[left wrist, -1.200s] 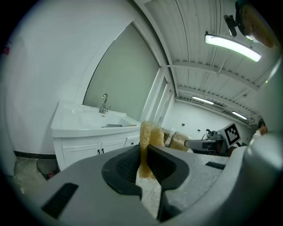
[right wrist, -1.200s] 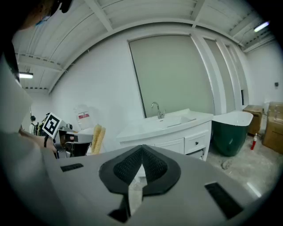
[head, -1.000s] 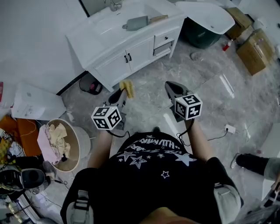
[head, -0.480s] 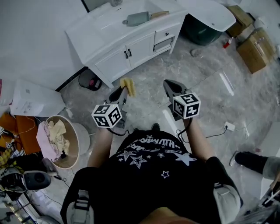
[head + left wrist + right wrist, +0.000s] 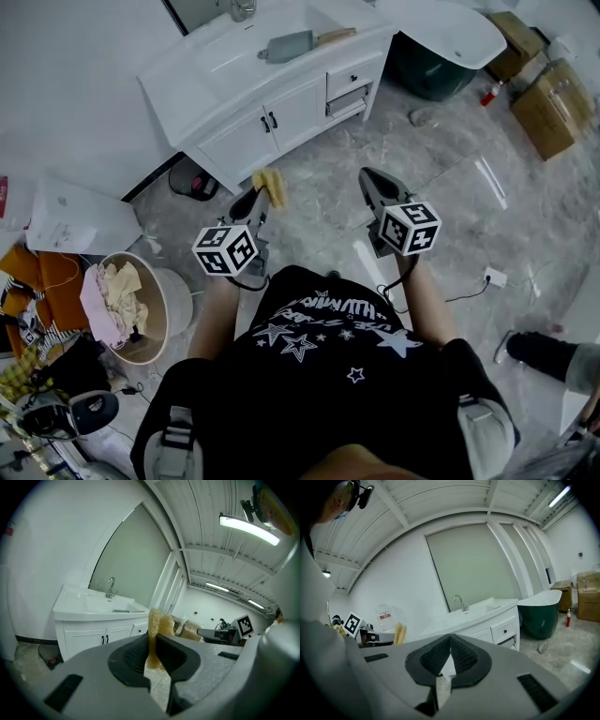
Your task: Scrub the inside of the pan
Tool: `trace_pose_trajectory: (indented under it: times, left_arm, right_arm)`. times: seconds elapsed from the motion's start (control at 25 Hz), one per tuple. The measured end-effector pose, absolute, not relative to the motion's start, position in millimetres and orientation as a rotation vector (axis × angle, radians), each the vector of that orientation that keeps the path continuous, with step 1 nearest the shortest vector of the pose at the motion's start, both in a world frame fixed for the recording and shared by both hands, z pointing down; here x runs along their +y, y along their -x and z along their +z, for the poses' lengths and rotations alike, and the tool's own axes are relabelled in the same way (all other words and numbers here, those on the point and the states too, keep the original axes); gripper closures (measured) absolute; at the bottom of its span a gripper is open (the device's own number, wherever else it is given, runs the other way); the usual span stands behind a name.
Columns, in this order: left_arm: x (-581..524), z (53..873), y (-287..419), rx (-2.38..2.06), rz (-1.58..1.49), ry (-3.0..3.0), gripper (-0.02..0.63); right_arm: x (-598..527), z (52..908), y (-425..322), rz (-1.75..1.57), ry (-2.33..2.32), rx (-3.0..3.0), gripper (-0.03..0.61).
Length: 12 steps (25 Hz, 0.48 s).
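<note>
Right gripper (image 5: 370, 178) drifted right, jaws closed, empty. Left gripper (image 5: 255, 199) clamps yellow sponge (image 5: 272, 185). Grey pan (image 5: 289, 45) lies in white sink (image 5: 220, 61). Round bin (image 5: 178, 305) holds crumpled rags (image 5: 117, 295).

On my feed a white vanity counter (image 5: 253, 131) with two cabinet doors and a drawer stands against the wall, with a chrome tap (image 5: 242, 9) at its basin. Just to its right I see a white bathtub with a dark green outside (image 5: 459, 37). A small red bottle (image 5: 487, 96) lies on the grey marbled floor (image 5: 450, 187) near it, beside brown cardboard boxes (image 5: 551, 111). At the head view's left, a round beige bin (image 5: 173, 305) holds pink and cream cloths (image 5: 117, 295).
</note>
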<state>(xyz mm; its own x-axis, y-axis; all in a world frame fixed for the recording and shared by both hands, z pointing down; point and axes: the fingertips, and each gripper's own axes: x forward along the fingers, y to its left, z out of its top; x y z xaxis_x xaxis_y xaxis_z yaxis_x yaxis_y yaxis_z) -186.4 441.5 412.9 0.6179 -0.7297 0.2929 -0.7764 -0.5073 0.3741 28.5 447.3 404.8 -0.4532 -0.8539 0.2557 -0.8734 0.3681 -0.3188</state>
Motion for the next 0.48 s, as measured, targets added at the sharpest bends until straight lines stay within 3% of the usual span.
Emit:
trace_pose_trajectory:
  times: [0.48]
  left_arm:
    - [408.8, 434.1, 165.1, -1.172, 0.165, -2.34, 0.563]
  right_arm:
    - [410.4, 434.8, -41.6, 0.704, -1.568, -2.509, 0.571]
